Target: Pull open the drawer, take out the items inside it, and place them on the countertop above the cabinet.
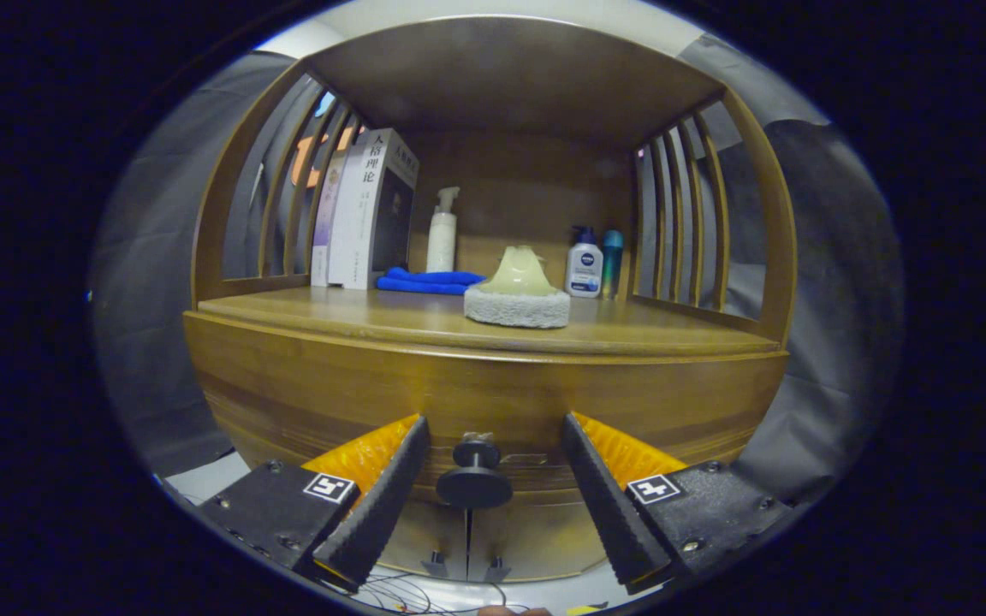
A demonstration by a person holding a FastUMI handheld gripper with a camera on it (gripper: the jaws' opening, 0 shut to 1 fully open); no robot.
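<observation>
The gripper (pixel 493 445) is spread wide, its two fingers standing on either side of the drawer knob (pixel 474 479) and touching nothing. The knob is a small dark round one on a short stem, sitting between the fingers at the middle of the drawer front (pixel 493 402), a curved panel of warm brown wood that looks shut. Just above it runs the countertop (pixel 356 312). On that, beyond the fingers, sit a pale lamp on a fuzzy white base (pixel 517 291), a folded blue cloth (pixel 429 281), books (pixel 369 210), a pump bottle (pixel 442 231) and two small bottles (pixel 596 263).
</observation>
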